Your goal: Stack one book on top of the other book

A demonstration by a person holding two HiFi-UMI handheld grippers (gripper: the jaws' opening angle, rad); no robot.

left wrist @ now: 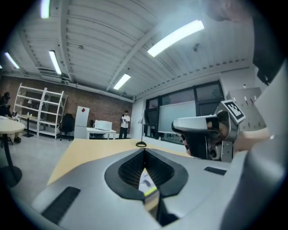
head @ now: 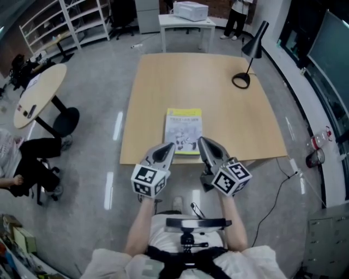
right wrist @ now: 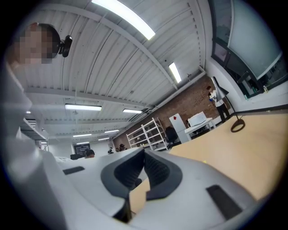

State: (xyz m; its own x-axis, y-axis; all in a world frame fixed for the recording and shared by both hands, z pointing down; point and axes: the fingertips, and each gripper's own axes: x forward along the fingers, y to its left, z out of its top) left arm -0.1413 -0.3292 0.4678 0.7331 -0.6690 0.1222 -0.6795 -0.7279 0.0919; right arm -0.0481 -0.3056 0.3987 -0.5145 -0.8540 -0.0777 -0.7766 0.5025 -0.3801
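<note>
Open-plan office: wooden table (head: 185,82), white shelving (head: 60,22), printer (head: 190,10) on white desk (head: 185,23), desk lamp (head: 256,42), strip lights (left wrist: 175,38).

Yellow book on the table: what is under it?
The yellow book shows only its cover, with wooden table around it. Whether a second book lies beneath is hidden.

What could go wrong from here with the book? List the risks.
1. Both the left tongs and right tongs are shut at the book's near end; moving forward like this would likely push it rather than grip it.
2. The book lies close to the table's near edge, so a pull or knock might tip it off.
3. Only one cover shows; whether a second book lies under it cannot be told.
</note>
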